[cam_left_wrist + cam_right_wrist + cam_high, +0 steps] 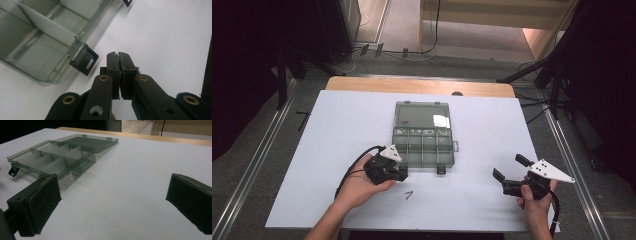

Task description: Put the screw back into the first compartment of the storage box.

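Organizer box [423, 142] sits lid-open mid-desk [337, 150]; left gripper [117, 56] jaws pressed together, nothing visibly between them, just beside the front latch [83, 60]; right gripper [112, 202] jaws wide, empty — risk: a left nudge skids the light box.

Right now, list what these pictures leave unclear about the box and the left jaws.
- Left gripper: jaws pressed together; whether something thin sits between them is hidden in the left gripper view.
- Small dark bits on the table: too small in the high view.
- Compartment box: label print blurred in the right gripper view.
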